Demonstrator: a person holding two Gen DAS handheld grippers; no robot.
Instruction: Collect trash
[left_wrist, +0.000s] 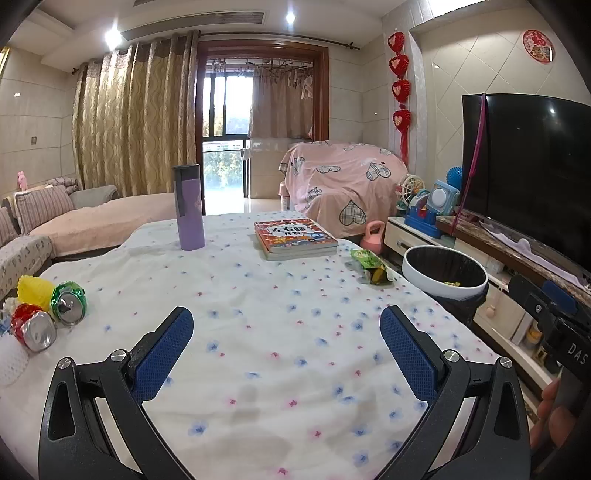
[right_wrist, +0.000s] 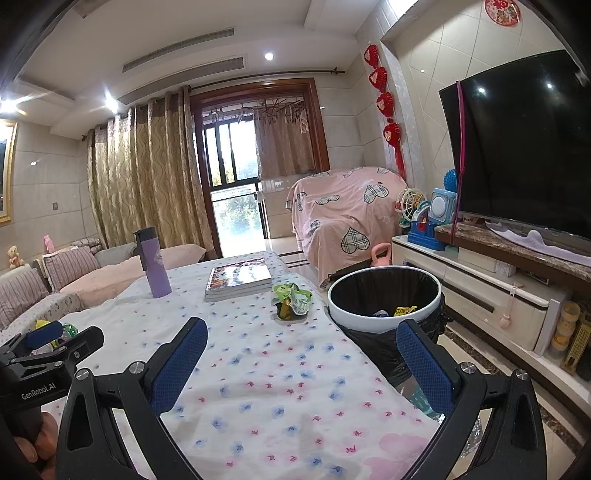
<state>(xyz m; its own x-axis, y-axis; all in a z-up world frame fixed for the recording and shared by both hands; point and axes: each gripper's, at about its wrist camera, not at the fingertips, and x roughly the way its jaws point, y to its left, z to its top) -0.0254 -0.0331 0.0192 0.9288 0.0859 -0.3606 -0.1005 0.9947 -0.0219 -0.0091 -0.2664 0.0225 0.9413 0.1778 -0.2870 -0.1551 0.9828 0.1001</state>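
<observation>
Both tools hang above a table (left_wrist: 280, 332) draped in a white cloth with small blue and pink flowers. In the left wrist view the left gripper (left_wrist: 286, 349) fills the bottom of the frame, its blue-padded fingers spread wide with nothing between them. The right gripper (right_wrist: 303, 363) sits the same way at the bottom of the right wrist view, fingers wide apart and empty, its right finger in front of the trash bin (right_wrist: 384, 317). A crumpled green snack wrapper (left_wrist: 371, 266) lies on the cloth right of centre in the left view, near the table's right edge, just below the stack of books (left_wrist: 295, 240) and close to the bin (left_wrist: 445, 275). The bin, white-rimmed with a black liner, stands beside the table at the right of the frame and already holds a few scraps. At the far left edge of the left view lie a green can (left_wrist: 69, 302) and a red can (left_wrist: 35, 330) on their sides, next to a yellow ridged cup (left_wrist: 35, 291). A purple bottle (left_wrist: 190, 212) stands upright above centre, well apart from the wrapper. A television (left_wrist: 532, 166) occupies the right side.
</observation>
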